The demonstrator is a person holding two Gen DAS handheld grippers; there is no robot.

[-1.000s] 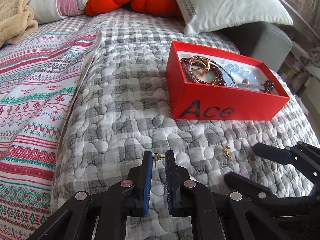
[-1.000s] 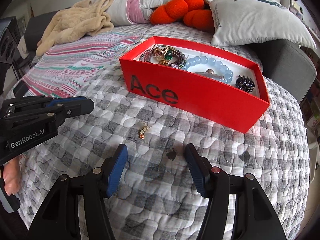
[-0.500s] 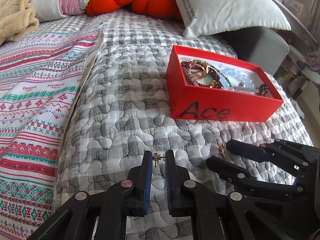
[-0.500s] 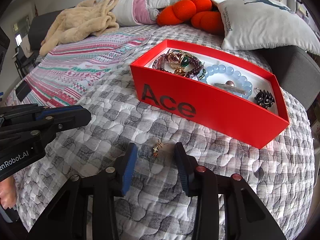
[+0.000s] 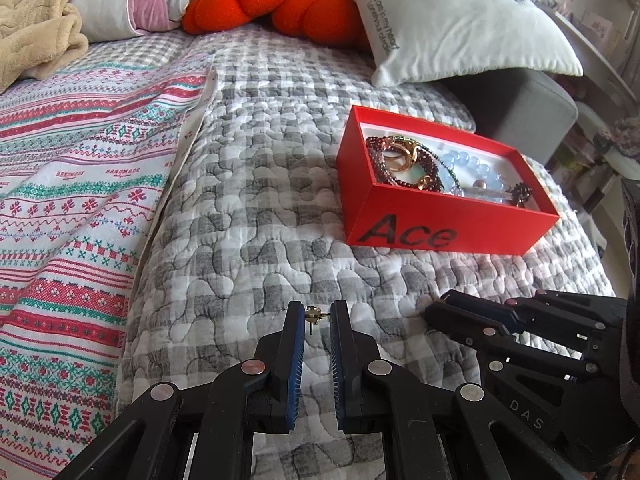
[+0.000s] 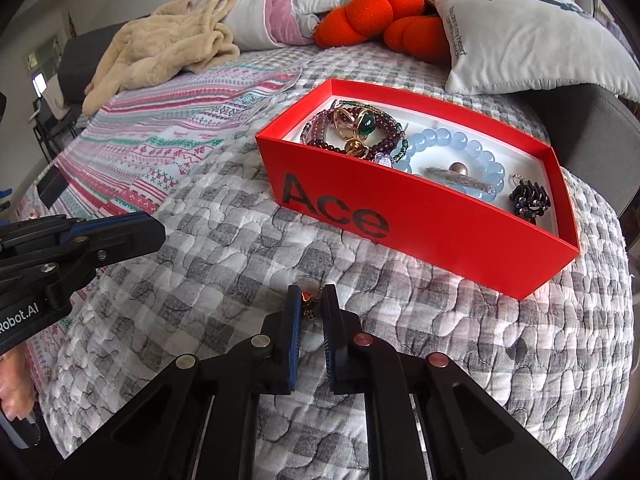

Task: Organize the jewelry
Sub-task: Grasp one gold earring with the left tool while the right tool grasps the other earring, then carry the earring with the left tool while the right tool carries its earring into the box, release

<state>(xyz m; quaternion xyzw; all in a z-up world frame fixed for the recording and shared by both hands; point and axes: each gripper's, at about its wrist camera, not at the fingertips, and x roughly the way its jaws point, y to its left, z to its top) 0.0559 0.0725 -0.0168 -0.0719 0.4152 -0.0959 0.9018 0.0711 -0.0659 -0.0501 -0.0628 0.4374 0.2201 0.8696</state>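
Right gripper [image 6: 311, 300] closing on earring [image 6: 308, 303].

Earring [image 6: 309, 307] detail prob too small, pillow [image 5: 460, 20] cropped

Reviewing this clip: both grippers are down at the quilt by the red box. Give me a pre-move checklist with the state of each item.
1. Left gripper pinching the small gold earring: ok.
2. Right gripper jaws closing around the dangly gold earring: firm grip cannot tell.
3. Red box open-topped: ok.
4. Bare spot on box floor: ok.
5. Quilt caught in either grip: cannot tell.
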